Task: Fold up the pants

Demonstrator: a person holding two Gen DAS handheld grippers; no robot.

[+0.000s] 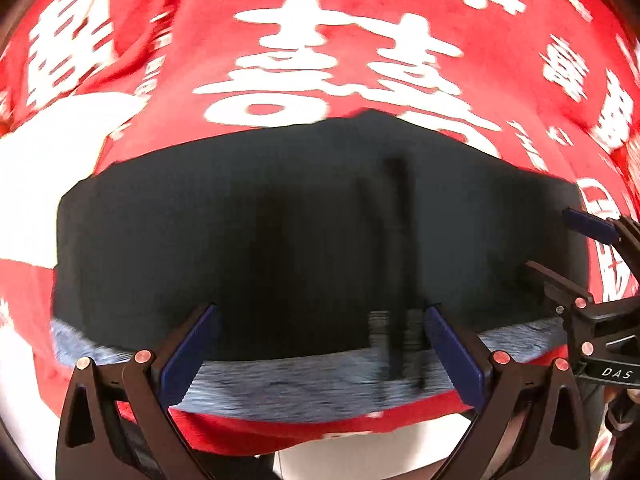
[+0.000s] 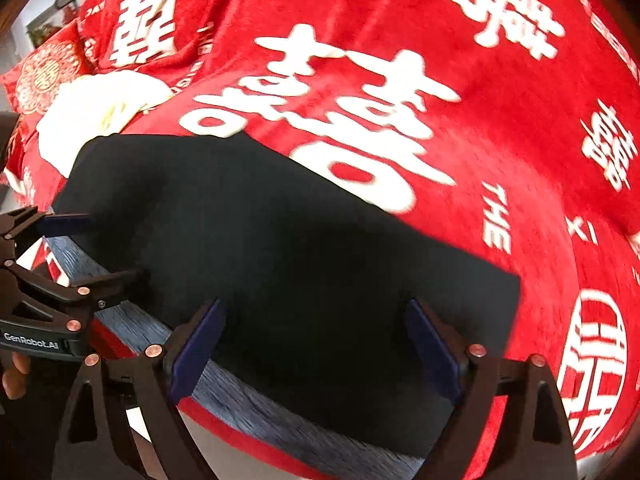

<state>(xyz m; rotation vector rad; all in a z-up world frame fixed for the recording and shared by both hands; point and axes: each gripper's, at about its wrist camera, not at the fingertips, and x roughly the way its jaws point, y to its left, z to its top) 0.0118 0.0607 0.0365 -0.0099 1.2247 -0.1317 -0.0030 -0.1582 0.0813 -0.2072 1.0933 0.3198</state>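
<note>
flatly folded dark pants lie rectangular; left gripper and right gripper gape empty.

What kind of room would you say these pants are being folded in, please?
Probably a bedroom: the dark pants lie on a red blanket with white characters, spread over what looks like a bed, with a matching pillow behind.
</note>
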